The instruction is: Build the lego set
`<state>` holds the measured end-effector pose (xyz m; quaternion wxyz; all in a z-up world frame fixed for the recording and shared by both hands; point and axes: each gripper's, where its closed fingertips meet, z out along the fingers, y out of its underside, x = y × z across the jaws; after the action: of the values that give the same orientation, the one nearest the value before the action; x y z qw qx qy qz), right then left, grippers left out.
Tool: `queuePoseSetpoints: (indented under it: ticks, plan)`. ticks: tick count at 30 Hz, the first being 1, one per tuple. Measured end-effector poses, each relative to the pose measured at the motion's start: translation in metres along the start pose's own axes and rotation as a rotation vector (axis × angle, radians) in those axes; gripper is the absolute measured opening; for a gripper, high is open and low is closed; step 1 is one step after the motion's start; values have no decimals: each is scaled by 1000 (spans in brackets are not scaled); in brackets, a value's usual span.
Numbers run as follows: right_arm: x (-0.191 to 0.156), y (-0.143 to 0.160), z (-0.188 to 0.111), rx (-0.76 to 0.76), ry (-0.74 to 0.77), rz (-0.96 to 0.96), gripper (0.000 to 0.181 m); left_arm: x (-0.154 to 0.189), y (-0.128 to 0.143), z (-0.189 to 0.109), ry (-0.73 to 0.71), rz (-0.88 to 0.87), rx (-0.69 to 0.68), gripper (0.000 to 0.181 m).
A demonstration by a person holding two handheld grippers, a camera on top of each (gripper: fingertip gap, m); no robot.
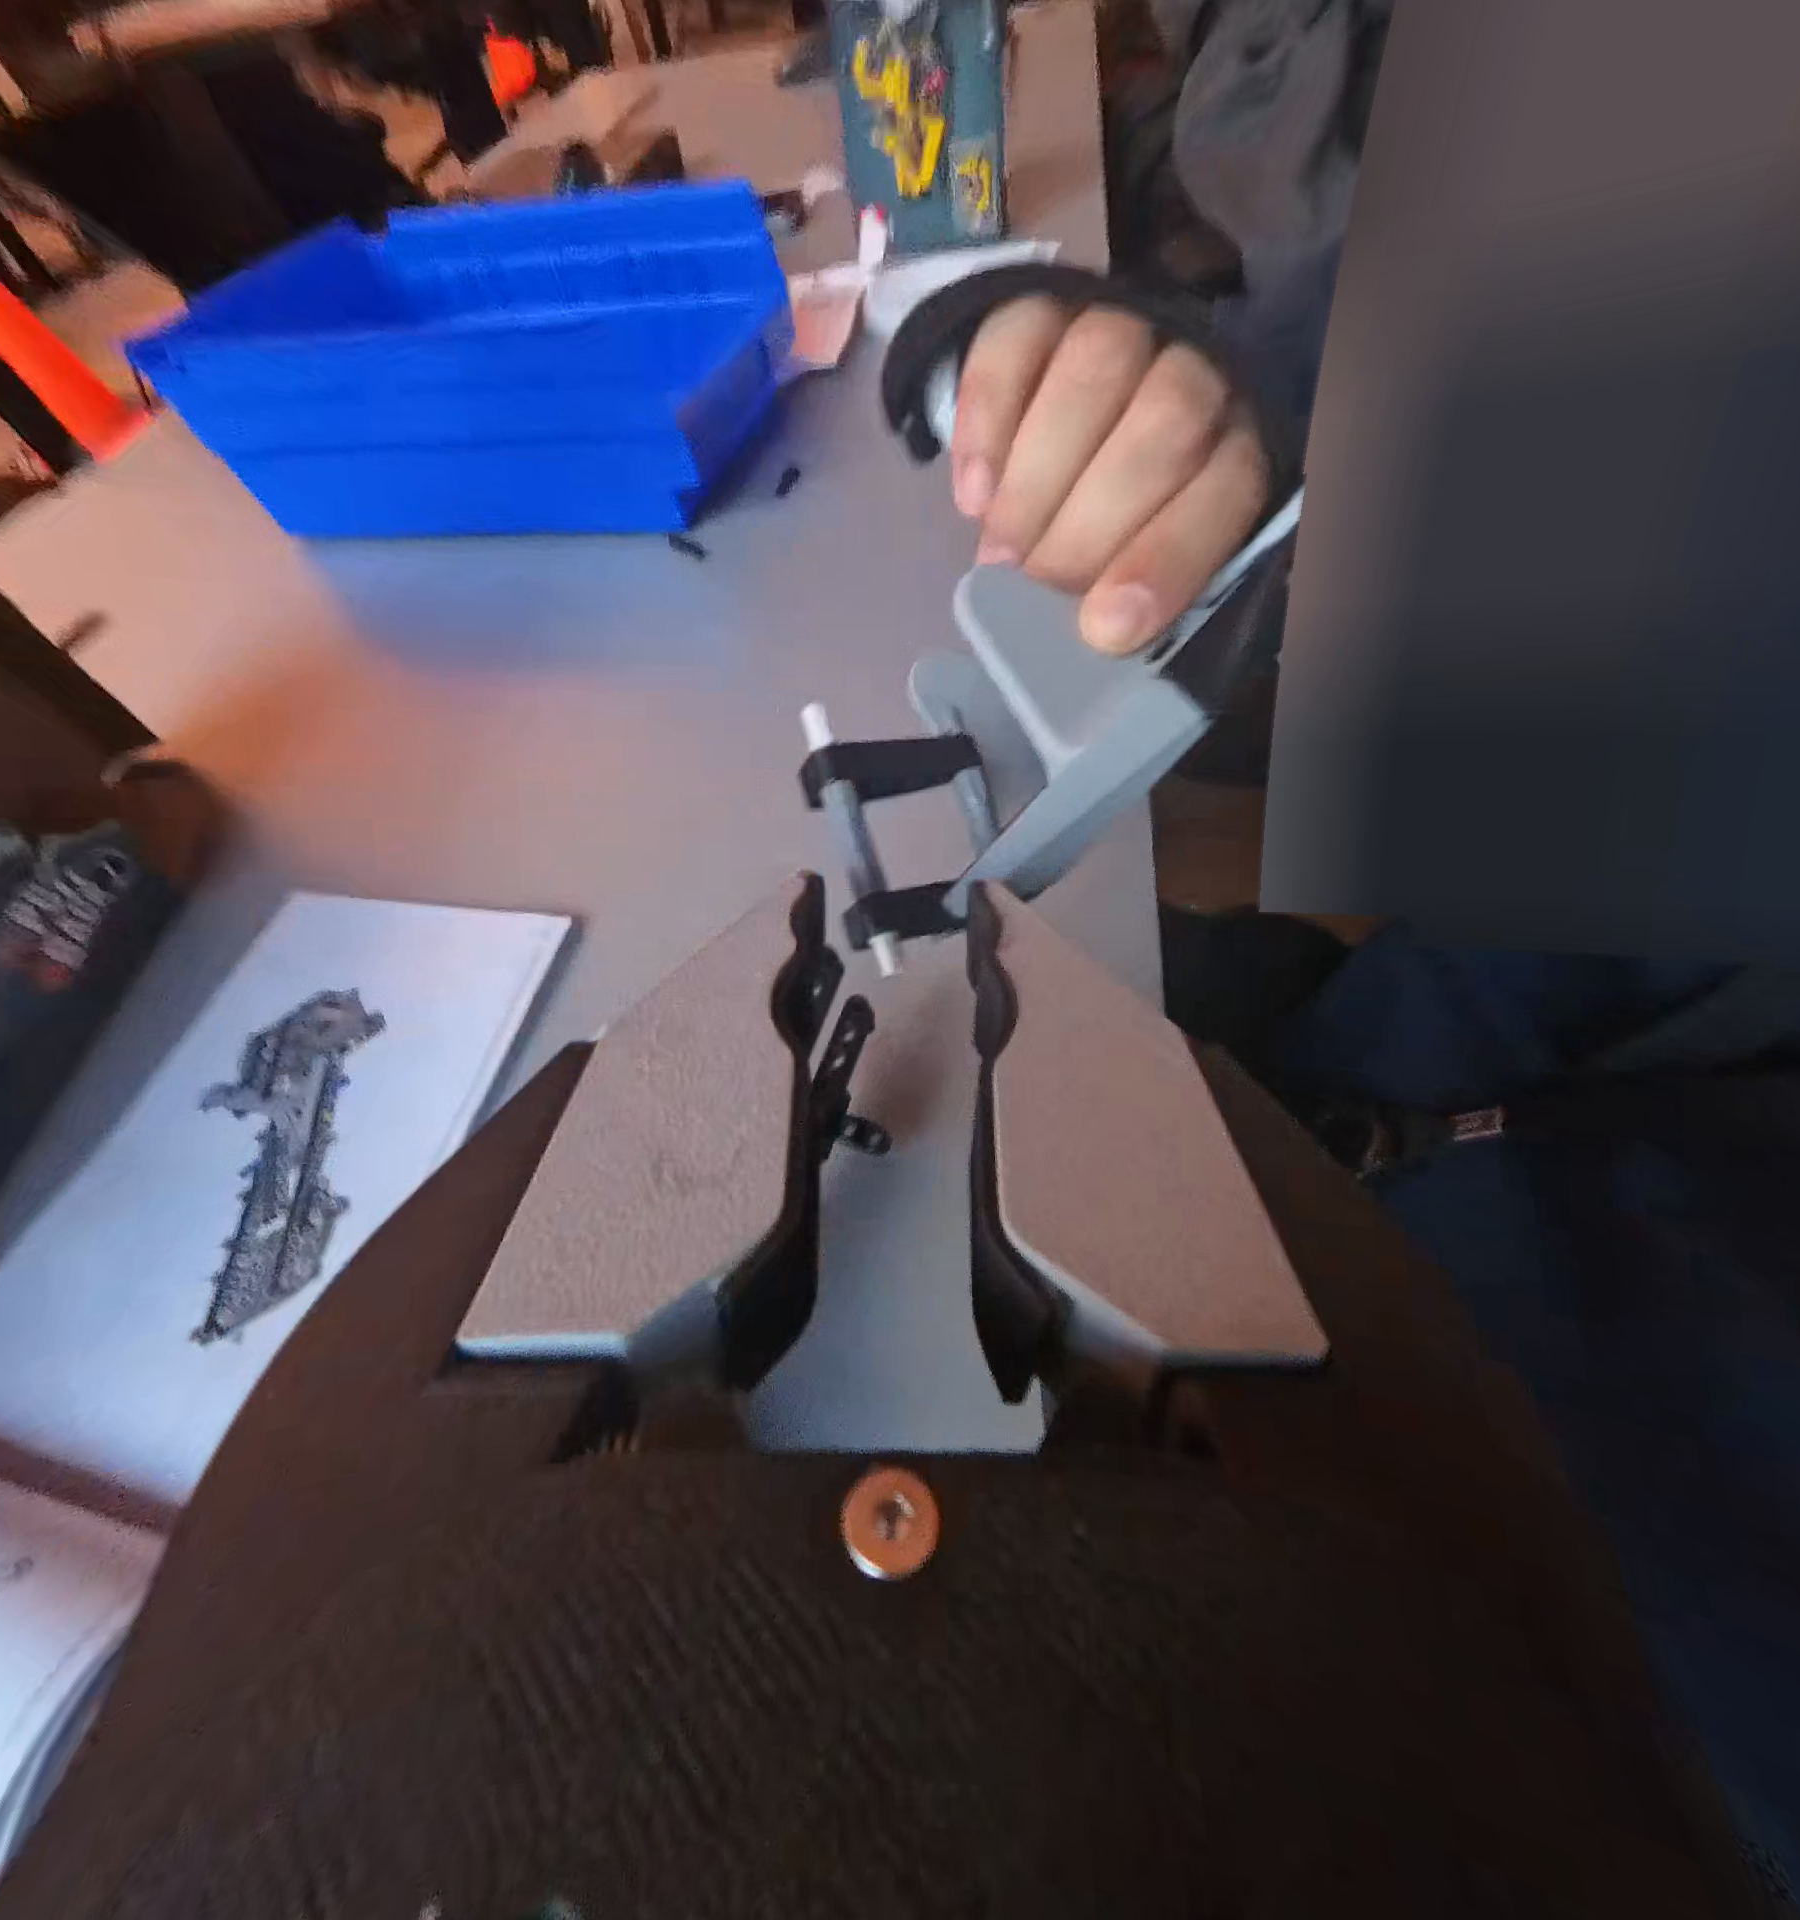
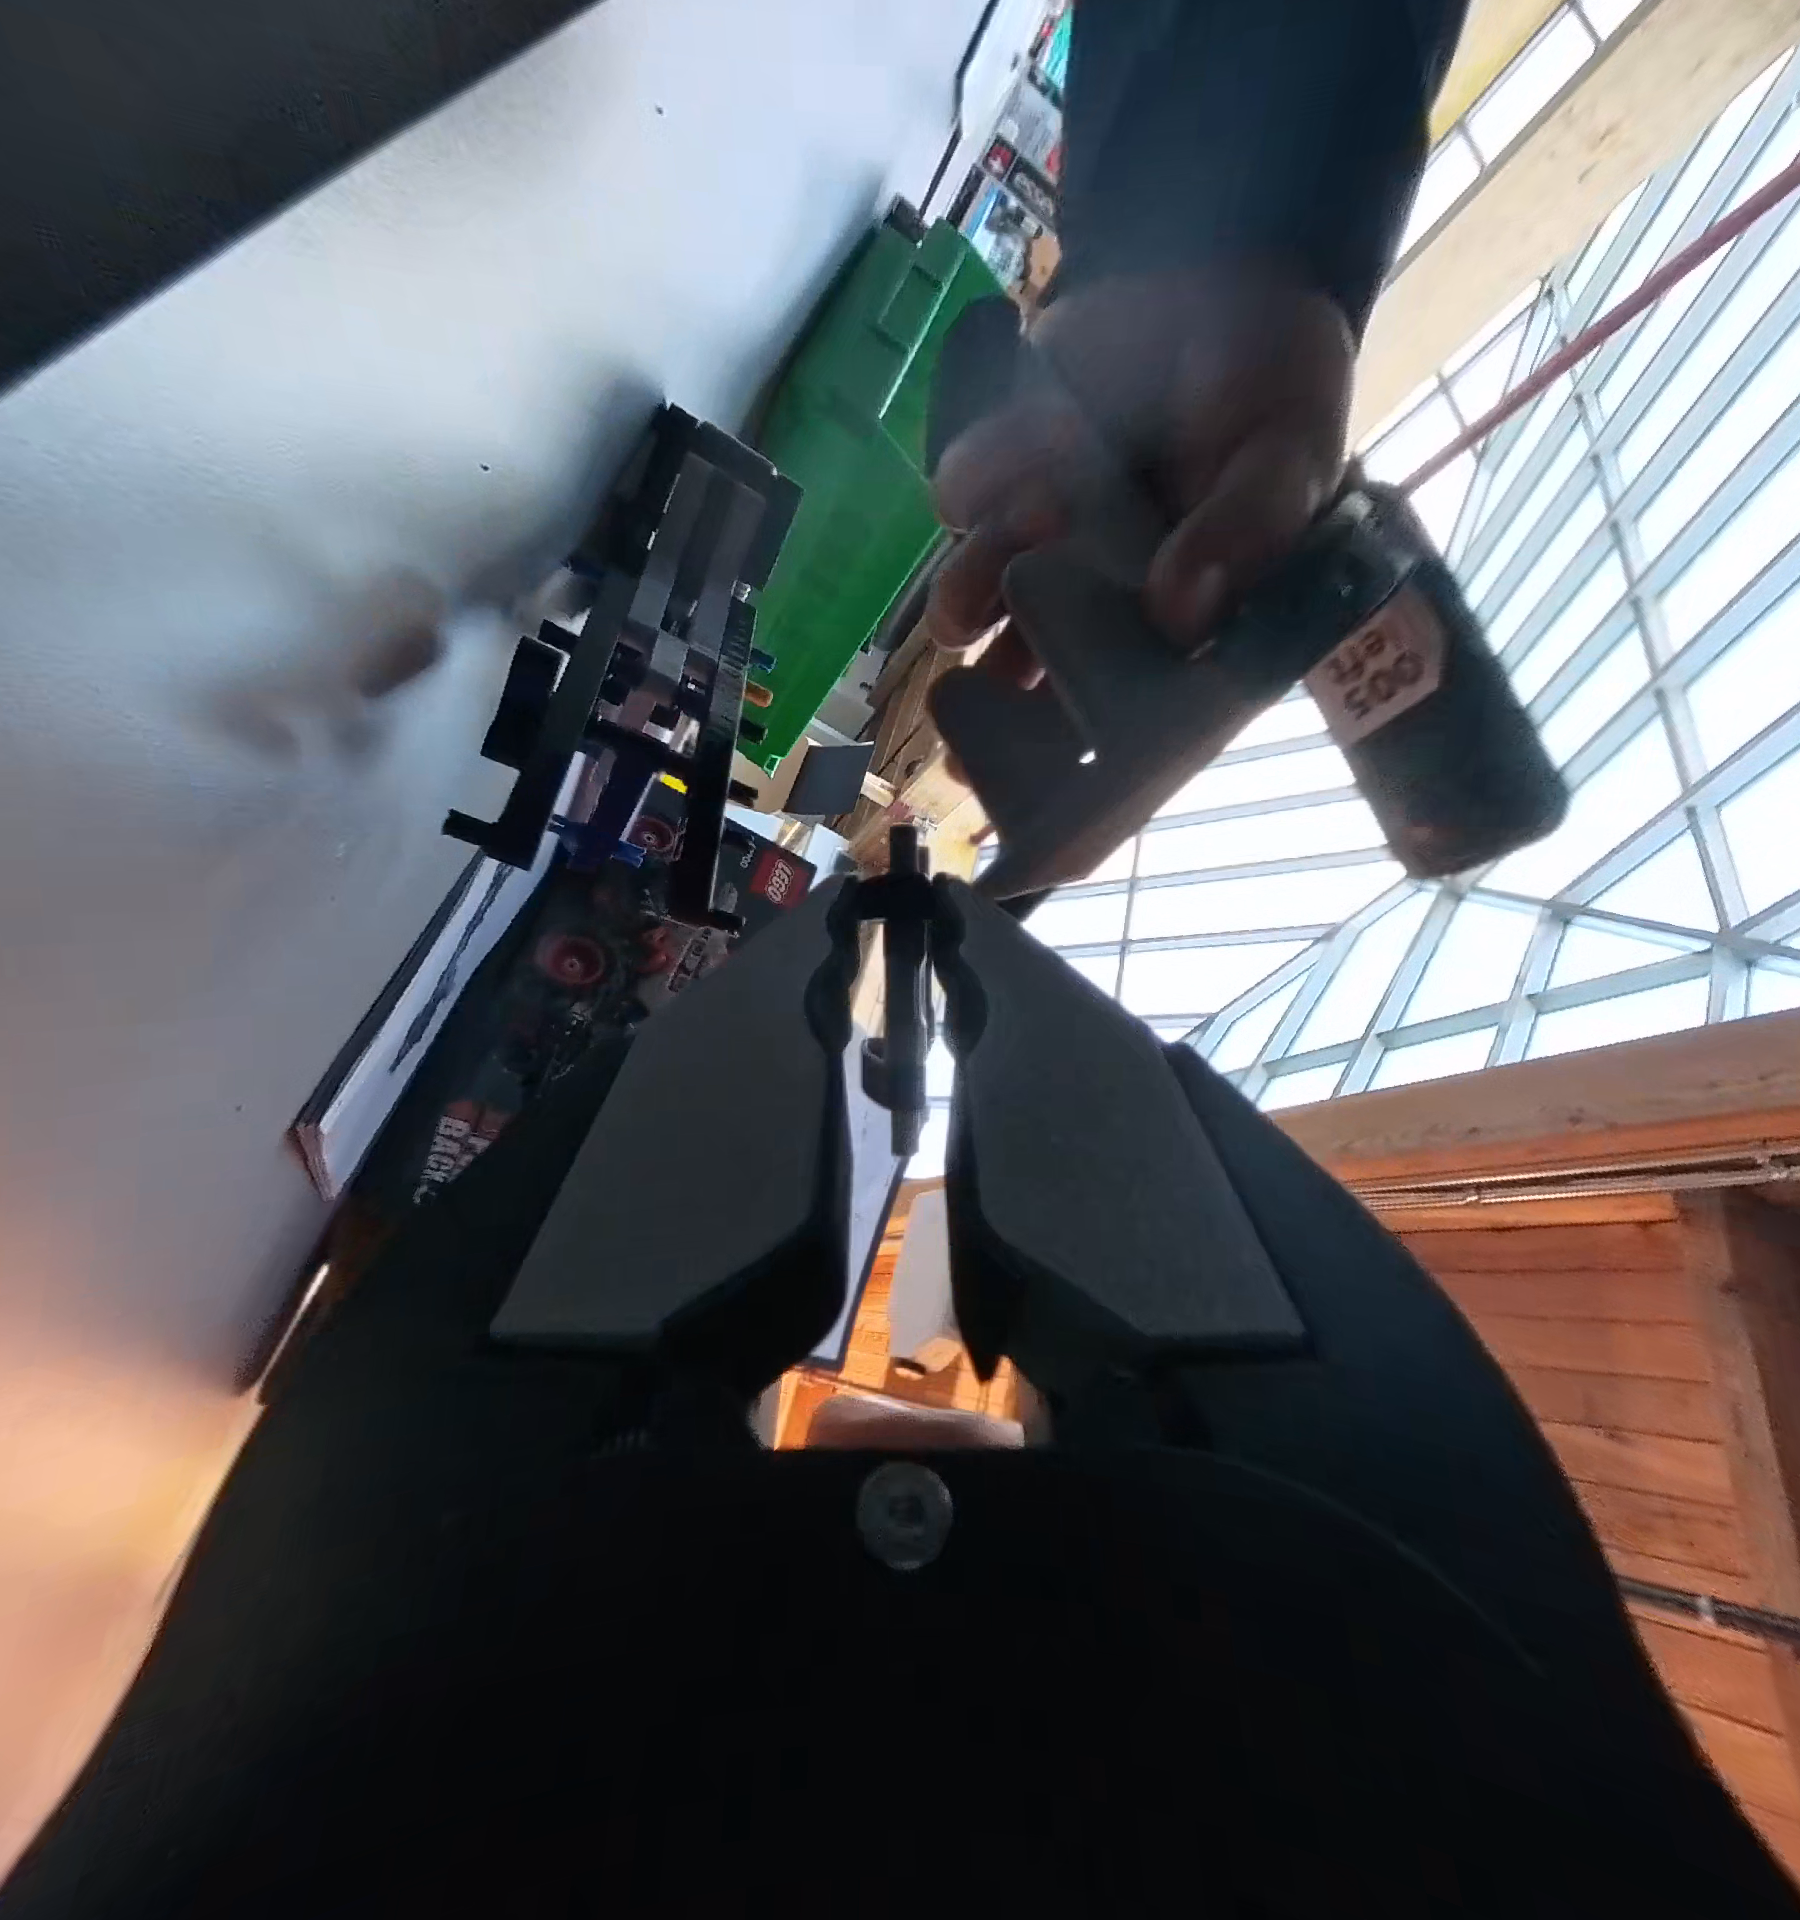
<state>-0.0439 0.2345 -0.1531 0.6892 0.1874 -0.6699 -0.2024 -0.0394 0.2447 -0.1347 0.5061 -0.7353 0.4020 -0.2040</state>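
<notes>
My right gripper (image 2: 896,896) is shut on a small axle assembly (image 2: 902,997), held upright at its fingertips. In the left wrist view this assembly (image 1: 875,844) shows as two black connectors on grey axles with white tips, held by the right gripper (image 1: 1057,748) in a person's hand (image 1: 1093,468). My left gripper (image 1: 896,906) is open, its tips just below the assembly. A small black beam piece (image 1: 842,1049) sits between its fingers, close to the left pad; I cannot tell whether it touches. A partly built black model (image 2: 647,665) stands on the white table (image 2: 304,416).
A blue bin (image 1: 480,364) stands at the back left, with a lego box (image 1: 922,114) behind it. An open instruction booklet (image 1: 252,1122) lies at the left. A green bin (image 2: 854,499) and a dark box (image 2: 563,987) sit near the model. The left gripper (image 2: 1041,727) shows in the right wrist view. Less than 4 cm separates the two grippers' tips.
</notes>
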Motion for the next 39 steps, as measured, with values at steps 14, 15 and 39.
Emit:
queuePoseSetpoints:
  ticks: [14, 15, 39]
  plan:
    - [9, -9, 0, 69, 21, -174, 7, 8, 6, -2, 373, -360, 6, 15]
    - [9, -10, 0, 77, 23, -177, 8, 9, 6, -2, 376, -349, 9, 15]
    - [36, 13, -16, 422, -330, 2063, 27, 14, -23, -32, -230, 124, 608, 13]
